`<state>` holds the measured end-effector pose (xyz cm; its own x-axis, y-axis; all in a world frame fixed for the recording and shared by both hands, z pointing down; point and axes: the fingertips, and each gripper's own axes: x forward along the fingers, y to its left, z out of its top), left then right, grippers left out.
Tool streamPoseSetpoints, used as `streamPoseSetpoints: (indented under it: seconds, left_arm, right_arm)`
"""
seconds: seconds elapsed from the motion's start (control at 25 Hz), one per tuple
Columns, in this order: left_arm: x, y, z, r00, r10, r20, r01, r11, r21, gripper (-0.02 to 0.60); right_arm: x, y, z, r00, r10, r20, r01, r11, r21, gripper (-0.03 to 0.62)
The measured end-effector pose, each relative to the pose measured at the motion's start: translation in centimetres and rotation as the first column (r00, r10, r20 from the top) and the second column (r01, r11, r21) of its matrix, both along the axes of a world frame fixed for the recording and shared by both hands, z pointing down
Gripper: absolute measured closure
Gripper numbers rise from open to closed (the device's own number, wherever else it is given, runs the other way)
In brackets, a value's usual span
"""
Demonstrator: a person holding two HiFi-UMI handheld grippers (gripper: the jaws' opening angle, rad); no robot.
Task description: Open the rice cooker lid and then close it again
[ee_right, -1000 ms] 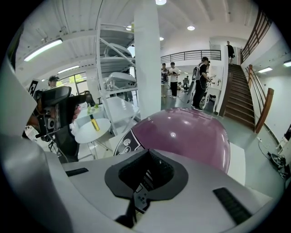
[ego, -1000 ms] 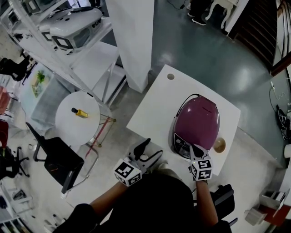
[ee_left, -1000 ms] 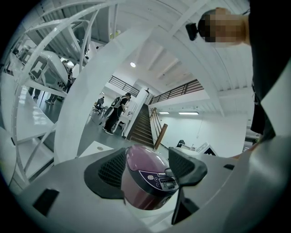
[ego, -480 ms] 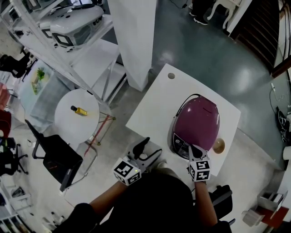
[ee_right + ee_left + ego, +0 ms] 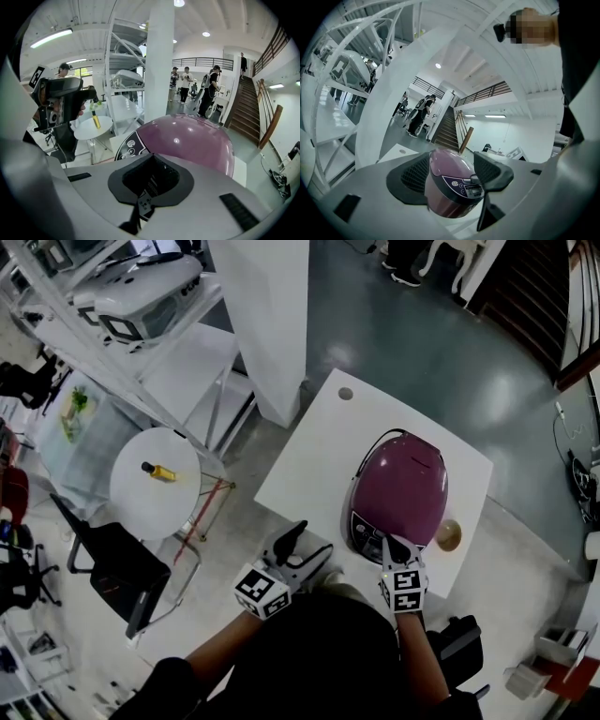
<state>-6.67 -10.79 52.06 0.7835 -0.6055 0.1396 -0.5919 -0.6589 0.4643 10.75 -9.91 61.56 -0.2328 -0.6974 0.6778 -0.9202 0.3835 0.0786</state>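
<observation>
A purple rice cooker [image 5: 401,491] stands with its lid down on the white square table [image 5: 309,465]. My right gripper [image 5: 392,543] is shut, with nothing between its jaws, and its tips sit at the cooker's front, by the control panel [image 5: 366,529]. In the right gripper view the closed tips [image 5: 149,182] point at the glossy lid [image 5: 190,139], just beside the panel [image 5: 125,151]. My left gripper [image 5: 309,542] hangs open off the table's near left edge, apart from the cooker. In the left gripper view, the cooker [image 5: 452,185] shows between the spread jaws of my left gripper [image 5: 452,174].
A small brown round object [image 5: 450,536] lies on the table right of the cooker. A round side table [image 5: 178,493] with a yellow bottle [image 5: 157,471], a black chair [image 5: 122,563], a white pillar [image 5: 272,324] and shelving [image 5: 141,296] stand to the left. People stand far off [image 5: 206,93].
The right gripper's marker cube has rolled slightly at the cooker's front. The lid stays down and the left gripper holds its place; the head view has shifted a little.
</observation>
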Motion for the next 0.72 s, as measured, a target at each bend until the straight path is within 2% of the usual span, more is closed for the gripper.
streamPoseSetpoints:
  seconds: [0.36,0.52,0.72]
  left_arm:
    - [1.0,-0.1,0.0,1.000,0.006,-0.002,-0.006,1.000,0.005,0.301]
    - [1.3,-0.1,-0.2,1.000,0.006,-0.004,-0.006,1.000,0.010,0.301]
    - [1.1,0.1,-0.2,1.000,0.004,0.001,-0.004,1.000,0.012,0.301]
  right_arm:
    - [-0.4,0.2,0.4,0.995,-0.062,-0.075,0.058,0.997,-0.052,0.595]
    - [-0.4,0.2,0.3,0.994,-0.068,-0.087,0.064,0.997,-0.047,0.595]
    - [-0.5,0.1,0.1,0.981,-0.094,-0.167,0.094,0.996,-0.006,0.595]
